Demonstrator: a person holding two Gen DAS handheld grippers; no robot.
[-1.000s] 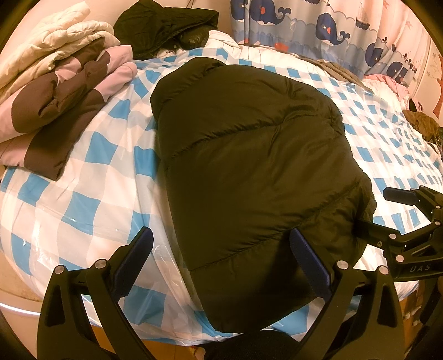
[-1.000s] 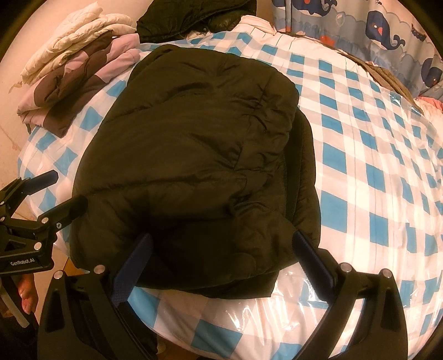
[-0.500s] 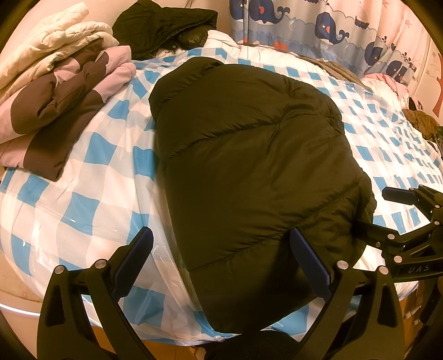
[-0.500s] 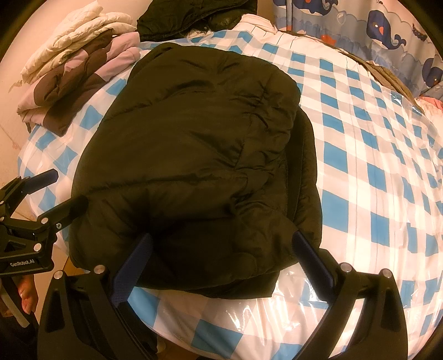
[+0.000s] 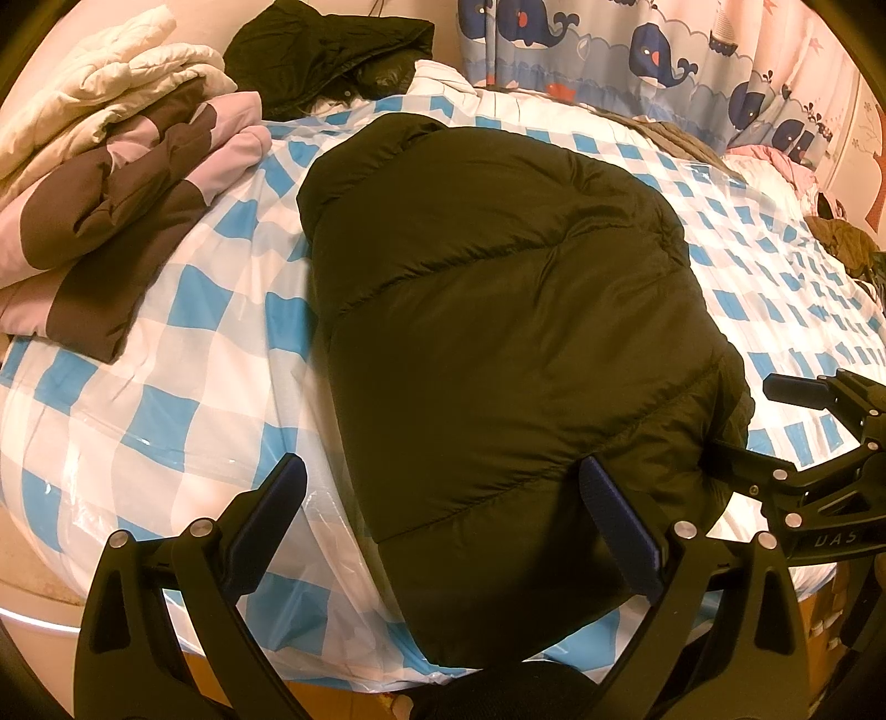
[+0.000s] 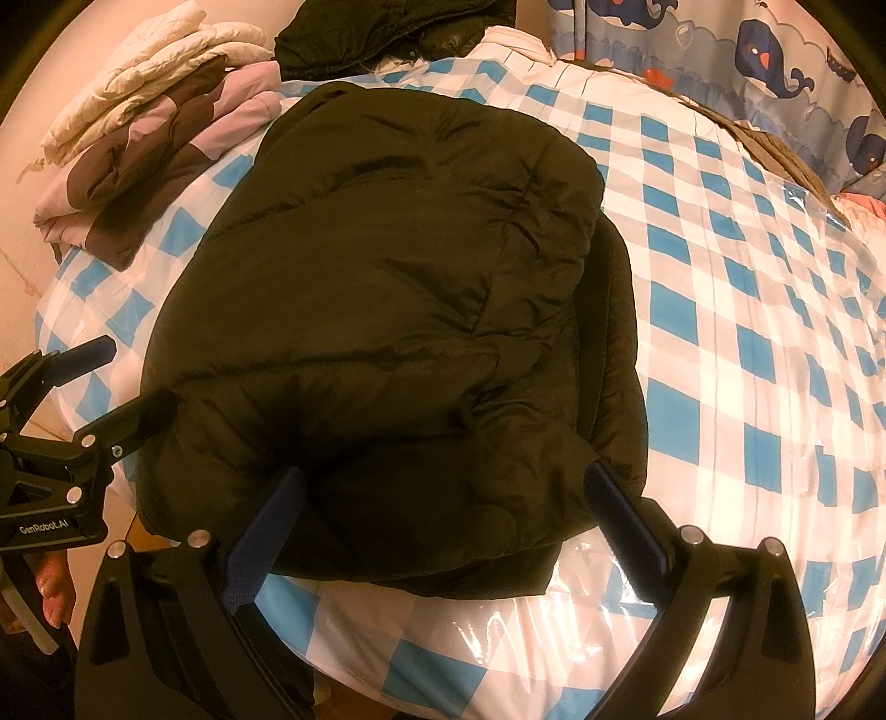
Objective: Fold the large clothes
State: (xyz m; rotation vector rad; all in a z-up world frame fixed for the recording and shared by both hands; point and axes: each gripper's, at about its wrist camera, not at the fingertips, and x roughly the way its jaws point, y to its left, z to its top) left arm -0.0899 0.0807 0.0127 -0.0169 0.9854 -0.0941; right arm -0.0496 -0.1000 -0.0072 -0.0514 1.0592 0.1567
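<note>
Garment: a dark olive puffer jacket lies already folded into a thick bundle on the near half of the bed, its near edge hanging slightly over the mattress edge.
Surface: a blue-and-white checked bed cover under clear plastic film; the slick film probably lets the bundle slide rather than drag.
Left gripper: released, jaws spread wide, holding nothing; it hovers at the near left corner of the jacket, one finger over the plastic, the other over the fabric.
Right gripper: also released and empty, jaws straddling the near right part of the bundle, above the folded-in layers.
Likely reason for the poses: both tools sit at the near hem, one per corner, as if the fold is done or a further fold away from the person is next.
Far left: a folded stack of cream and pink-brown bedding or coats, well apart from the jacket, probably finished pieces.
Far edge: a crumpled black garment, seemingly still unfolded.
Background: a whale-print curtain.
Risk: the puffy filling may spring the layers open.
</note>
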